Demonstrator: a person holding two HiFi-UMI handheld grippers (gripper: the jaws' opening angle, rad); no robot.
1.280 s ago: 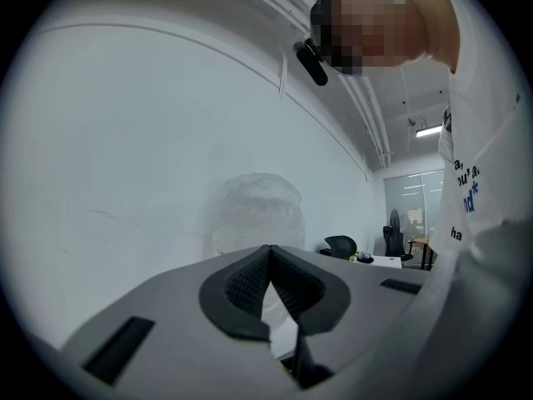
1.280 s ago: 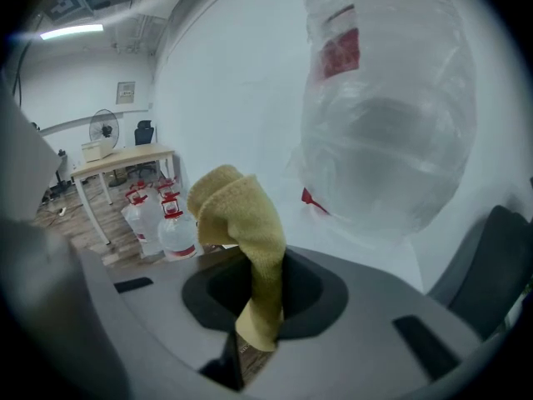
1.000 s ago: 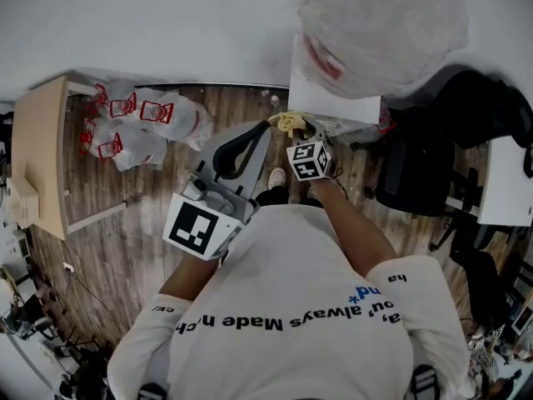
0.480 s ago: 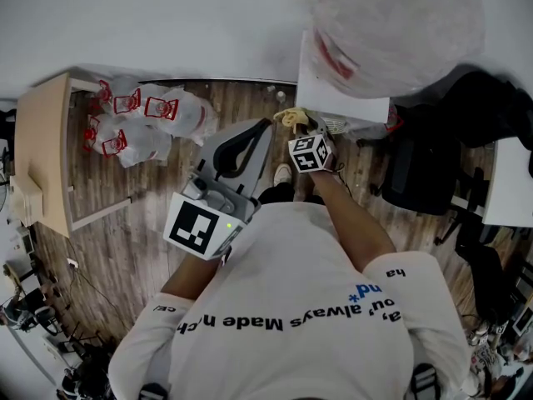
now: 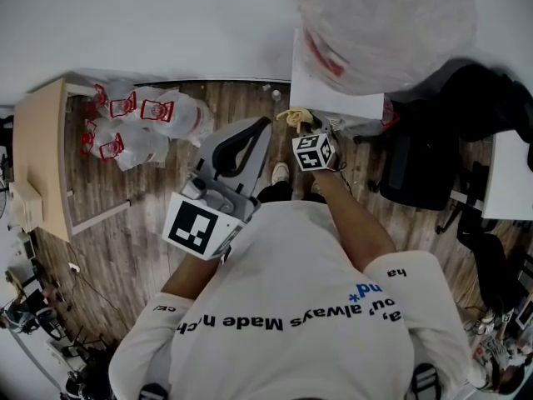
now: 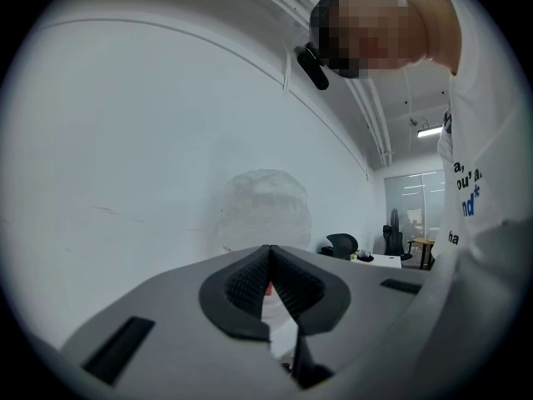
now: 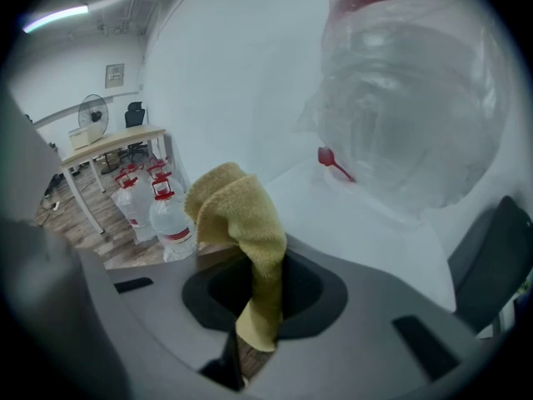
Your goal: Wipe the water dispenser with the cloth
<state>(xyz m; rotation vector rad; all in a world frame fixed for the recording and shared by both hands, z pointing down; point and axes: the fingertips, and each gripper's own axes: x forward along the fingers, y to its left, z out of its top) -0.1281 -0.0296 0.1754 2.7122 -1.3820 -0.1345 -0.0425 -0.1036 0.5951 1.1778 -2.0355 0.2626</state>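
Observation:
The water dispenser (image 5: 333, 94) is a white cabinet, and the big bottle (image 5: 383, 23) on top of it is wrapped in clear plastic. My right gripper (image 5: 301, 127) is shut on a yellow cloth (image 5: 292, 117) at the dispenser's near left corner; whether the cloth touches it I cannot tell. In the right gripper view the cloth (image 7: 241, 215) sticks up from between the jaws of the right gripper (image 7: 265, 261), in front of the white dispenser top (image 7: 366, 223) and the bottle (image 7: 408, 115). My left gripper (image 5: 262, 126) is held beside it, shut and empty (image 6: 269, 252).
Several water jugs with red caps (image 5: 137, 123) lie on the wooden floor at the left, next to a light wooden desk (image 5: 37, 157). A black office chair (image 5: 416, 169) and a white table (image 5: 510, 182) stand right of the dispenser.
My right gripper with the cloth has edged slightly up toward the dispenser's corner. The left gripper has stayed where it was.

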